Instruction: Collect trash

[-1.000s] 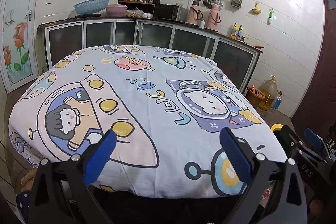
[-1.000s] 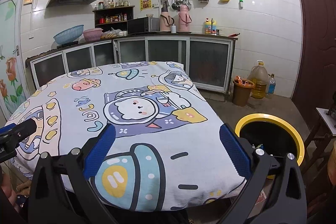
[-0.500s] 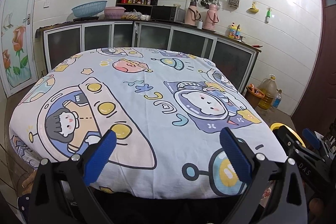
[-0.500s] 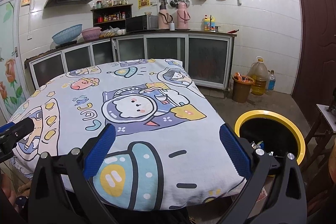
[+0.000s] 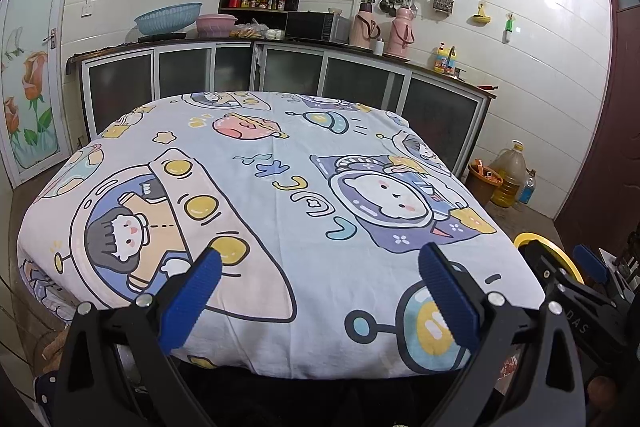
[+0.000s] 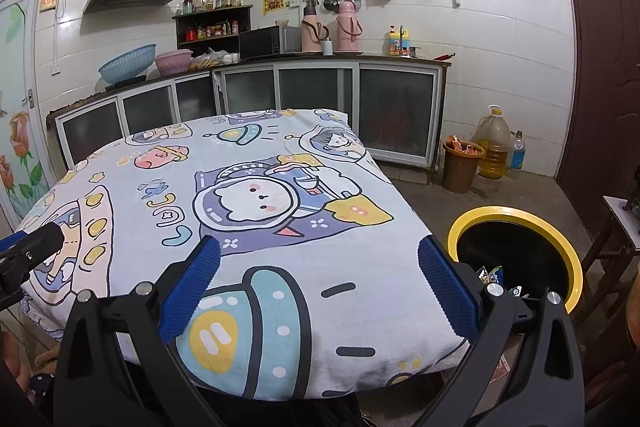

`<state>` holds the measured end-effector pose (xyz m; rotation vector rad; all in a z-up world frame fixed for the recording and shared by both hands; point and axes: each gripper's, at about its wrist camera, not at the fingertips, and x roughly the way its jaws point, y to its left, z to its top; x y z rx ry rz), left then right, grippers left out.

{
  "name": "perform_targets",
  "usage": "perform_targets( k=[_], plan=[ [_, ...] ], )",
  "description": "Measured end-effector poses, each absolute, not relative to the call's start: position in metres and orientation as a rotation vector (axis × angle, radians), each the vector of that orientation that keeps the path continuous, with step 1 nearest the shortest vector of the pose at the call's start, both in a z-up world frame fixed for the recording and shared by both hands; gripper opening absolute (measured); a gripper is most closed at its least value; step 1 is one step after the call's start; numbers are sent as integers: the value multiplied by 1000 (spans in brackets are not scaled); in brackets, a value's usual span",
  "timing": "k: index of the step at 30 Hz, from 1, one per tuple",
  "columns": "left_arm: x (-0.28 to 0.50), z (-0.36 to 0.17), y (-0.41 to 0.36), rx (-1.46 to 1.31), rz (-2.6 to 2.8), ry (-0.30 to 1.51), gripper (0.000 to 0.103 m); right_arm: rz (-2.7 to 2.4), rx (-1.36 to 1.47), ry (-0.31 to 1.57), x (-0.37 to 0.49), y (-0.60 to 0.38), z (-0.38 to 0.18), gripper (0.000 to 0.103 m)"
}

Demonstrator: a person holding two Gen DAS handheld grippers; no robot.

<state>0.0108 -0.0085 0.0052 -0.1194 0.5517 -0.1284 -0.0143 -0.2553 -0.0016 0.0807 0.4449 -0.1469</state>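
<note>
A table under a cartoon-print cloth (image 5: 280, 195) fills both views; I see no trash on the cloth (image 6: 248, 227). A black bin with a yellow rim (image 6: 516, 223) stands on the floor to the table's right, with wrappers (image 6: 490, 273) inside; its rim also shows in the left wrist view (image 5: 532, 241). My left gripper (image 5: 318, 291) is open and empty at the table's near edge. My right gripper (image 6: 318, 287) is open and empty at the near right corner, beside the bin. The right gripper appears at the left view's right side (image 5: 560, 275).
Kitchen cabinets (image 6: 320, 99) with a worktop run behind the table. A brown waste basket (image 6: 460, 165), an oil jug (image 6: 494, 145) and a bottle stand on the floor at the back right. A small white stand (image 6: 620, 223) is at the far right.
Both grippers have drifted slightly, so the table sits a little lower and farther in view. Both stay open and empty.
</note>
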Motion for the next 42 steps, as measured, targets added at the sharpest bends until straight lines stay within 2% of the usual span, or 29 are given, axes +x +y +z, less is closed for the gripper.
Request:
perform_targets(
  k=[42],
  plan=[
    [13,1,-12,-105,-145,557,95,-138,84,464,-13,-254,-8,95]
  ],
)
